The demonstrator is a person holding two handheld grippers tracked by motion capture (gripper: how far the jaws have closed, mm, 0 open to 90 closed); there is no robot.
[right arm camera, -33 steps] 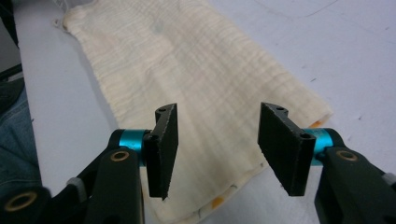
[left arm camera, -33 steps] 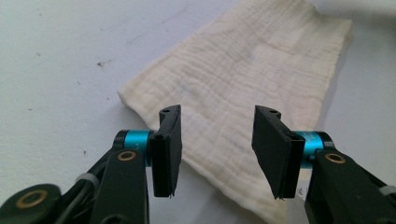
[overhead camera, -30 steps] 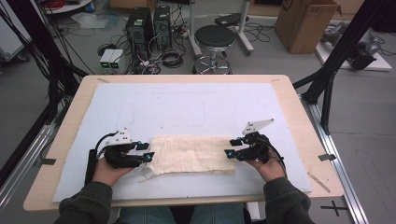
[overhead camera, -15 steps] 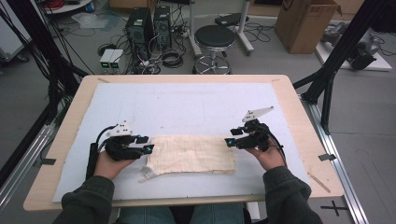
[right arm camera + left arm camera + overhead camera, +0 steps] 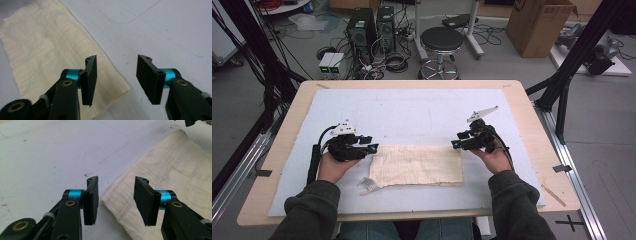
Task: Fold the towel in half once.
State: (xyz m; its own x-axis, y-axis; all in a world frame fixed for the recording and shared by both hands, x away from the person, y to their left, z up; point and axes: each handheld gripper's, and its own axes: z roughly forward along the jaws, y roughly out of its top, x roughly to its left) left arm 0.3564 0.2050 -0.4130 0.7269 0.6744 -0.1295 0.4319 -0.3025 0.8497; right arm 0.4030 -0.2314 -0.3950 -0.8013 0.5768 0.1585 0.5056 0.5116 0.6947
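1. The folded cream woven cloth point(image 5: 419, 164) lies flat on the white-covered worktop point(image 5: 412, 110), between both grippers.
2. The left gripper point(image 5: 115, 196) and right gripper point(image 5: 115, 75) have jaws half open, just been closing, nothing gripped.
3. Risk: jaws pinching only the top layer would unfold the cloth.

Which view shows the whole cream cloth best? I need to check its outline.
The high view: the cloth lies flat with all edges visible between both grippers. The left gripper view shows one corner; the right gripper view shows one end strip.
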